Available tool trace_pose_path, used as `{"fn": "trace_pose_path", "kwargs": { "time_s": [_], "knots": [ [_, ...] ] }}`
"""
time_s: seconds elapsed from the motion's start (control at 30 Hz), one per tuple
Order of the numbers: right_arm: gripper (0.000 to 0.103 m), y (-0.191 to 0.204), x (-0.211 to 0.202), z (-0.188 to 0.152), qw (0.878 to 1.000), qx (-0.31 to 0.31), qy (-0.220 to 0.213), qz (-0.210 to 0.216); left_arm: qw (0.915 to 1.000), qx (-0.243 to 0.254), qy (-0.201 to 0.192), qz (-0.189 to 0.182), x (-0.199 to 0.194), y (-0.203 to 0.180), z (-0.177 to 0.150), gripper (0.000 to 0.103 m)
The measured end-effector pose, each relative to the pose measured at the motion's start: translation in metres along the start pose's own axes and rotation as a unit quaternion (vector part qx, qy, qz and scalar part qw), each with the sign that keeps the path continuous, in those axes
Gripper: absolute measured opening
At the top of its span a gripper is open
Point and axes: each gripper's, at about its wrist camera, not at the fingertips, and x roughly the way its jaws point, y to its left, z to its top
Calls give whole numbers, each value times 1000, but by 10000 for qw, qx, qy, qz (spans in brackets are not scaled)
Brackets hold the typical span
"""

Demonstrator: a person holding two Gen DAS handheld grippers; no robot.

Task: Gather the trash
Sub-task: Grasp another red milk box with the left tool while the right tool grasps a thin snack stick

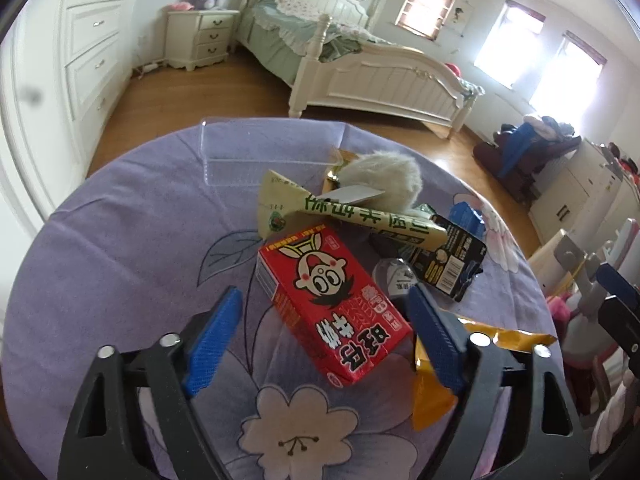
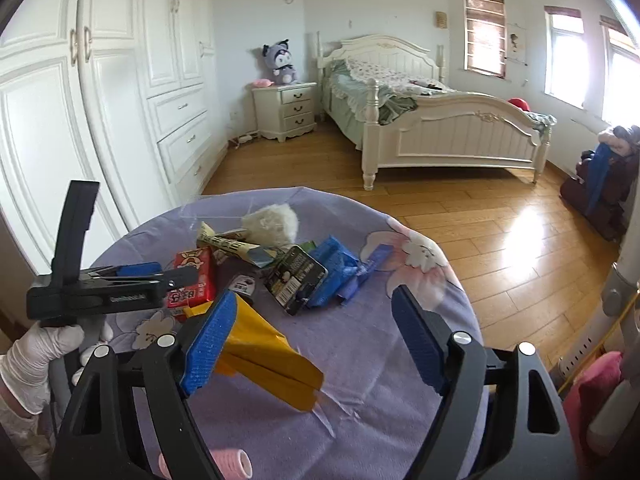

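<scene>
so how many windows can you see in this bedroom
3. One shaded window sits beside the bed's headboard; two bright ones follow along the right wall. More could lie beyond the frame.

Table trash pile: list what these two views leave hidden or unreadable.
- Clear tray: the contents are unreadable in both views, since its walls are see-through and glare-washed.
- Small white packet, left wrist view: mostly covered by the black packet and the left gripper finger.
- Pink roller, right wrist view: cut off by the bottom edge.
- Yellow wrapper: one end is behind the right gripper finger.
</scene>
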Motion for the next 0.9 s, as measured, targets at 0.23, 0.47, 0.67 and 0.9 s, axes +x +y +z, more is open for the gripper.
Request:
{"fn": "trace_pose_path", "kwargs": {
  "time_s": [0.23,0.47,0.67,0.9],
  "knots": [
    [58,36,46,28,9953,-762,301,511,10000,3,14,6,-4,22,-2,57],
    [51,80,106,42,9794,-1743,822,611,9994,-146,0,-305,-15,40,-11,56],
    [24,91,142,34,9703,-1961,1347,425,9996,-74,-2,-278,-25,33,-18,56],
    [16,68,98,26,9847,-1169,1015,800,9999,75,100,-87,-12,13,-12,60]
  ]
}}
